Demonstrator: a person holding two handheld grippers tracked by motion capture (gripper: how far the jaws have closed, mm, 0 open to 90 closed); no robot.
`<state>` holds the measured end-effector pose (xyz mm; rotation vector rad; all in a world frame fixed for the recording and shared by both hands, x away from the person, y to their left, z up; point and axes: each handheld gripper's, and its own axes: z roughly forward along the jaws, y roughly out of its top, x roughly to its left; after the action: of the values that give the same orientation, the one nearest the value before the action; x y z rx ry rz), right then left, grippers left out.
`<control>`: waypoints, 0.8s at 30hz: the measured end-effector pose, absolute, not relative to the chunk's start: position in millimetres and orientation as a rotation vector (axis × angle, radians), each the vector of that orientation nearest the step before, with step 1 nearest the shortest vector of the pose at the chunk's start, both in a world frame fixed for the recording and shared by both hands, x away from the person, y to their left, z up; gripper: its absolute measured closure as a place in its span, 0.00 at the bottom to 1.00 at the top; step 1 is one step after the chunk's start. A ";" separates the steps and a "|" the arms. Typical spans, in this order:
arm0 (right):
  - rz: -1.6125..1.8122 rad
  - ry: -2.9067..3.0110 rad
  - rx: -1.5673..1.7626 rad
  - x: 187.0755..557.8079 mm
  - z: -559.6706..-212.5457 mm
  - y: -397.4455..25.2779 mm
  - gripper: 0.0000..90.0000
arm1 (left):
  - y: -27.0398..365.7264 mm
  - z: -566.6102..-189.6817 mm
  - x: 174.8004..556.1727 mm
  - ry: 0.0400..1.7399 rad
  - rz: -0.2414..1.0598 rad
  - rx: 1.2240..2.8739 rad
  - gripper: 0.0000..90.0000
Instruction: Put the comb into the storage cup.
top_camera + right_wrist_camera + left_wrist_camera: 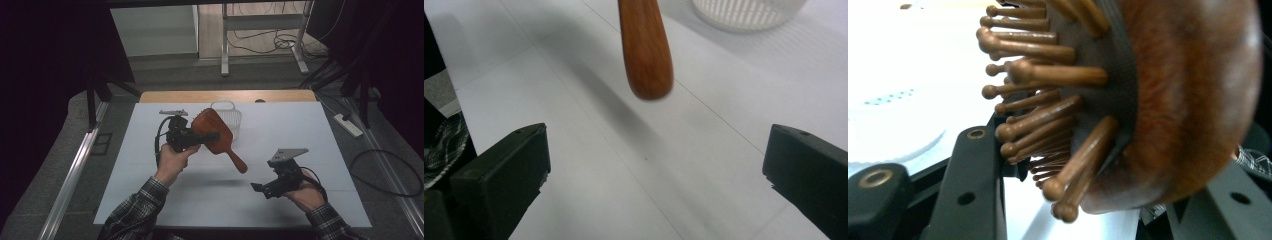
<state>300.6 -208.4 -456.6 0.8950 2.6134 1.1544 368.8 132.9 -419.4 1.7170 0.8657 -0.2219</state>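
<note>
The hairbrush (215, 132) was a reddish-brown wood with a visible grain, its pins (1048, 75) a lighter tan brown set in a dark grey pad. Both grippers, the left gripper (212, 136) and the right gripper (257, 187), were black, each topped by a grey plate. The basket (231, 116) was white, the counter (300, 140) white too, and the sleeves (135, 215) were plaid in dark and pale checks

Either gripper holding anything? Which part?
Left gripper is shut on the wooden hairbrush, jaws across its head, handle hanging free above the table. Right gripper is open, holding nothing.
</note>
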 end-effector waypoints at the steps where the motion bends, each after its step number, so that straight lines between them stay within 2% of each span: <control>1: 1.153 2.611 0.905 300.7 -456.7 -210.0 0.00 | 134.1 -418.7 369.4 0.869 -0.221 1.713 0.58; 24: 1.118 2.537 1.021 290.9 -451.9 -248.3 0.00 | 159.8 -394.7 382.0 0.911 -0.169 1.654 0.58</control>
<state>290.9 -248.3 -451.9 1.0215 2.5372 1.1185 382.0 159.8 -394.7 1.6540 0.9108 -0.1692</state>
